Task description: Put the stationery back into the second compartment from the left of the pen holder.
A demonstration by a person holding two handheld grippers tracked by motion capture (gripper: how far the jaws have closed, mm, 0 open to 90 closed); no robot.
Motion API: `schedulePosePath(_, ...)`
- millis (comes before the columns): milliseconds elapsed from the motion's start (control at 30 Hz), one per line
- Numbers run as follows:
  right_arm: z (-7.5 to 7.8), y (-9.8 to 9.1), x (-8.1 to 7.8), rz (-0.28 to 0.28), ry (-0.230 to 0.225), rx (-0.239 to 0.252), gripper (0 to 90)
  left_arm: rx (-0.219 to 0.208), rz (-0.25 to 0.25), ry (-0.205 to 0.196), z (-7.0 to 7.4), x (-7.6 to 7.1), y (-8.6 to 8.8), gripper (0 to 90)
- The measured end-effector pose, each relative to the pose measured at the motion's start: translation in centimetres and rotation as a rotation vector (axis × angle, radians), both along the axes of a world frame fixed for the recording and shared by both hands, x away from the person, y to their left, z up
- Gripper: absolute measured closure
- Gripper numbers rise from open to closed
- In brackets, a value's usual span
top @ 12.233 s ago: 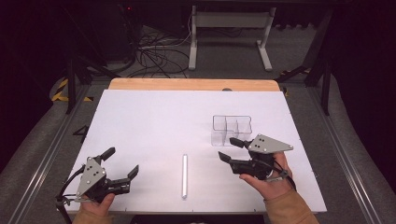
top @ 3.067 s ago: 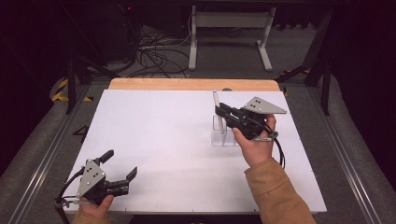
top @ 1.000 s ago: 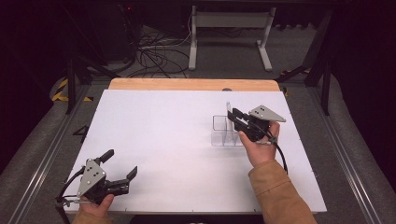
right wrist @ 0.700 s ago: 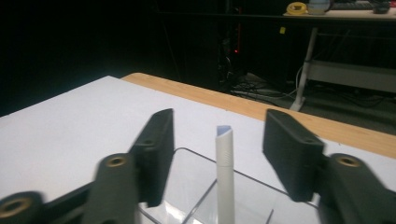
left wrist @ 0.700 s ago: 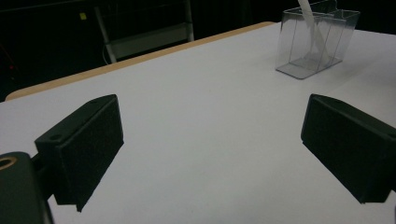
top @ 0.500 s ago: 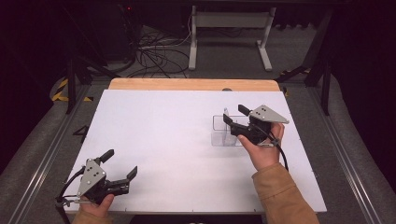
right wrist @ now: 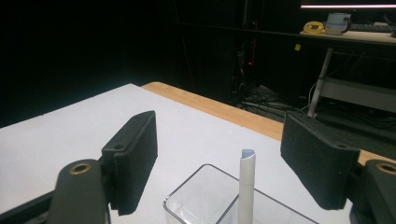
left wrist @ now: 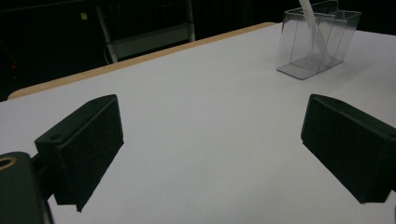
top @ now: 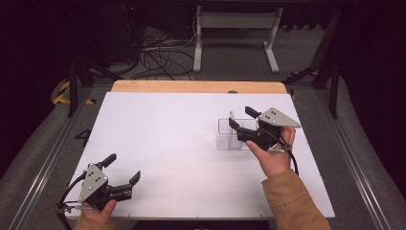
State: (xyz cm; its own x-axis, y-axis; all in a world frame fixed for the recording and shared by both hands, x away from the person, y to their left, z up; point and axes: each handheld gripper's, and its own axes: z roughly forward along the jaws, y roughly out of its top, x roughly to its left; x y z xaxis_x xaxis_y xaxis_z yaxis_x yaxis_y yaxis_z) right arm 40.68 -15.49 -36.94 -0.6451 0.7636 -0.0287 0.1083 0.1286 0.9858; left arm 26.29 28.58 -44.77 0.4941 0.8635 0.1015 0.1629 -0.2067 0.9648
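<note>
A clear plastic divided container (top: pixel 229 135) stands on the white table at the right. A white tube (top: pixel 231 116) stands upright in it, leaning slightly. My right gripper (top: pixel 241 118) hovers just above and behind the container. Its jaws have just been opening and stand wide apart; the tube (right wrist: pixel 246 184) rises below the gap between them, touched by neither pad. My left gripper (top: pixel 123 167) rests open at the table's near left corner, nothing between its jaws. From the left gripper (left wrist: pixel 215 149) the container (left wrist: pixel 322 46) and tube (left wrist: pixel 312 21) show far off.
The white table top (top: pixel 167 134) ends in a wooden strip (top: pixel 191 86) at the back. Beyond lie floor cables (top: pixel 158 52) and a white desk frame (top: pixel 234 24). A far shelf holds a mug (right wrist: pixel 337 23).
The right gripper's jaws have opened and let go of the white tube, which stays standing in the container. The right hand has drawn up and back a little. The left gripper has not moved.
</note>
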Motion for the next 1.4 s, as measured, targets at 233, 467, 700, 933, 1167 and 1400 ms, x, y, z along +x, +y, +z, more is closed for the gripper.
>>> schedulePosePath(233, 0.5, -0.1, -0.6, 0.025, -0.003, -0.026, 26.7, 0.001, 0.0, -0.001, 0.0, 0.0, 0.0, 6.5)
schedulePosePath(467, 0.8, -0.5, -1.8, 0.09, -0.011, -0.075, 24.5, 0.005, -0.003, 0.001, 0.0, 0.1, 0.0, 6.4)
schedulePosePath(700, 0.5, -1.6, -3.7, 0.116, -0.019, -0.127, 24.3, 0.0, -0.003, 0.002, 0.0, 0.0, -0.1, 6.5)
schedulePosePath(933, -0.6, -3.3, -4.9, 0.123, -0.019, -0.139, 24.5, 0.002, -0.006, 0.004, 0.0, 0.0, -0.1, 6.5)
schedulePosePath(1167, -1.9, -4.7, -6.0, 0.144, -0.025, -0.131, 25.1, 0.002, -0.006, 0.003, 0.0, 0.0, -0.2, 6.4)
schedulePosePath(1400, -3.7, -5.4, -6.5, 0.173, 0.021, -0.129, 25.6, 0.002, -0.007, 0.005, -0.1, 0.0, -0.3, 6.4)
